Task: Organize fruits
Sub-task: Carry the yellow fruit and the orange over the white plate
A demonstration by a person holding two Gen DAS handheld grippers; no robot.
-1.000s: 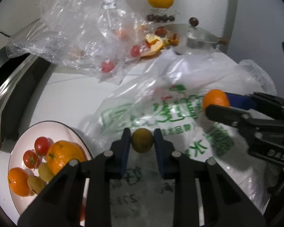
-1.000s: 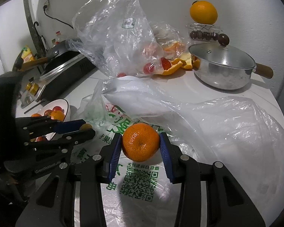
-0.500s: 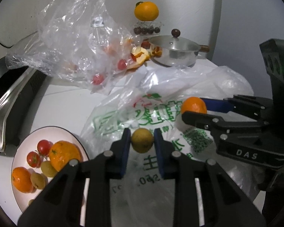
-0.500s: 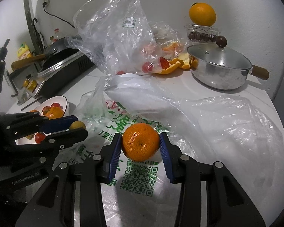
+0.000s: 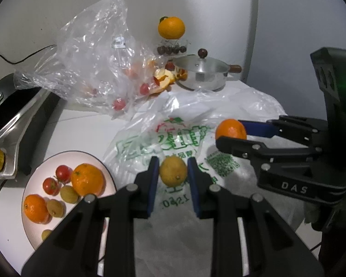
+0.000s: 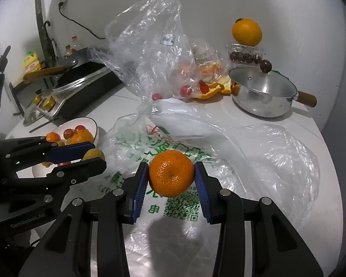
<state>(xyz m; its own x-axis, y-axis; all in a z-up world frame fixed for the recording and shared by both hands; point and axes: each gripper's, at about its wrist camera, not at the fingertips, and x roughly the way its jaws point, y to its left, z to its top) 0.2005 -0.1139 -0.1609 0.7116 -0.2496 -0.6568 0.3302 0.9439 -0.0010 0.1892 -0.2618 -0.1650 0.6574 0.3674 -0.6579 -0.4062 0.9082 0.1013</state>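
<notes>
Nearest, each gripper carries one fruit above the printed bag (image 6: 173, 152) that lies flat on the bench (image 5: 80, 129). The left gripper (image 5: 173, 173) has its jaws pinching a small yellow-green fruit (image 5: 173, 171), smooth and round, with a dark dot on its skin. The right gripper (image 6: 171, 177) has its jaws pinching a mandarin (image 6: 171, 176), bright orange, pebbled, whole.

To the near left sits the plate (image 5: 34, 233), already holding two mandarins, a few cherry tomatoes and several small yellow-green fruits; by my reading, sorting is well under way and these two pieces are next for the plate.

Farther back, a clear bag (image 5: 90, 53) has red tomatoes and some orange pieces inside, so more fruit seems left to move. Peel (image 6: 210, 92) lies beside it. At the far right stands a lidded pot (image 6: 263, 92), and behind it an orange (image 6: 246, 31) rests on a small box of dark fruit (image 6: 244, 56). A stove (image 6: 80, 87) is at far left.
</notes>
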